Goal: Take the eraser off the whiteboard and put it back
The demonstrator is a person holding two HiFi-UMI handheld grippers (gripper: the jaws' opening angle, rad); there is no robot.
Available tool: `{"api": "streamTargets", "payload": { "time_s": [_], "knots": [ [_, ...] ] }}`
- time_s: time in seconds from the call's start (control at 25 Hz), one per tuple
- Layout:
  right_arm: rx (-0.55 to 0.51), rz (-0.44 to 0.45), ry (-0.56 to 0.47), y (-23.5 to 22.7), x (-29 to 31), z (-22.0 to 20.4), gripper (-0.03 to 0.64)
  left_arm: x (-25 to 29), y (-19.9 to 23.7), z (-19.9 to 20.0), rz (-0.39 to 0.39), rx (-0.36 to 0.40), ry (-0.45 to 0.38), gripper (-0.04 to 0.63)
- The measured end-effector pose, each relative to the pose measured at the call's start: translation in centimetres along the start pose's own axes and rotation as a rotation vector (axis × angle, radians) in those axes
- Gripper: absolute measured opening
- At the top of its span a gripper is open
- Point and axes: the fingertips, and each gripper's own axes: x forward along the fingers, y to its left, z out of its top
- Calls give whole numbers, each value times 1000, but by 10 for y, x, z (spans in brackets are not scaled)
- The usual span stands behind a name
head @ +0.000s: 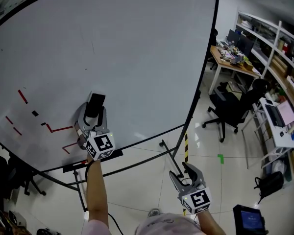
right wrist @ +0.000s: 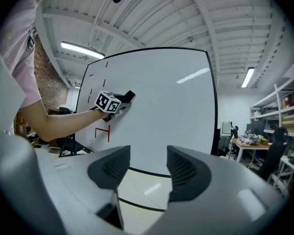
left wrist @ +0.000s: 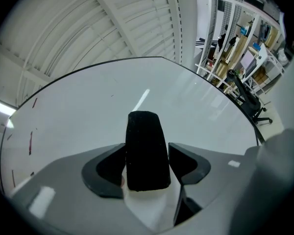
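A black eraser (head: 95, 105) is held against the lower left of the big whiteboard (head: 127, 58), and my left gripper (head: 91, 116) is shut on it. In the left gripper view the eraser (left wrist: 146, 151) stands upright between the two dark fingers (left wrist: 107, 169), its felt face toward the camera, with the whiteboard (left wrist: 112, 111) behind it. My right gripper (head: 185, 174) hangs low over the floor, away from the board, open and holding nothing. From the right gripper view my left gripper (right wrist: 118, 103) and the eraser (right wrist: 129, 96) show on the whiteboard (right wrist: 161, 102).
Red marker strokes (head: 59, 129) and a few short dashes (head: 22, 96) mark the board's lower left. The board's stand legs (head: 166, 151) cross the tiled floor. A black office chair (head: 232, 109), a cluttered desk (head: 232, 58) and shelving (head: 279, 48) stand to the right.
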Motion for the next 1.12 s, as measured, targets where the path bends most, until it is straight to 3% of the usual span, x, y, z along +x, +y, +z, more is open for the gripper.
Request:
{"api": "streamTargets", "payload": {
  "time_s": [0.2, 0.28, 0.48, 0.72, 0.8, 0.92, 1.12],
  "knots": [
    [-16, 18, -2, 8, 4, 3, 229, -12, 0, 5, -6, -11, -27, 281],
    [-15, 27, -2, 11, 2, 4, 229, -32, 6, 15, 13, -52, -53, 281],
    [5, 56, -4, 17, -10, 1, 229, -128, 28, 73, 18, -399, -215, 280],
    [9, 147, -42, 48, -59, 1, 229, -271, 39, 129, 37, -546, -251, 264],
    [-4, 147, -73, 52, -88, 5, 229, -319, 37, 147, 64, -597, -248, 237],
    [10, 133, -147, 52, -147, 12, 227, -394, 20, 175, 95, -603, -215, 218],
    [47, 183, -168, 65, -278, -29, 227, -538, -47, 217, 113, -608, -70, 218]
  ]
}}
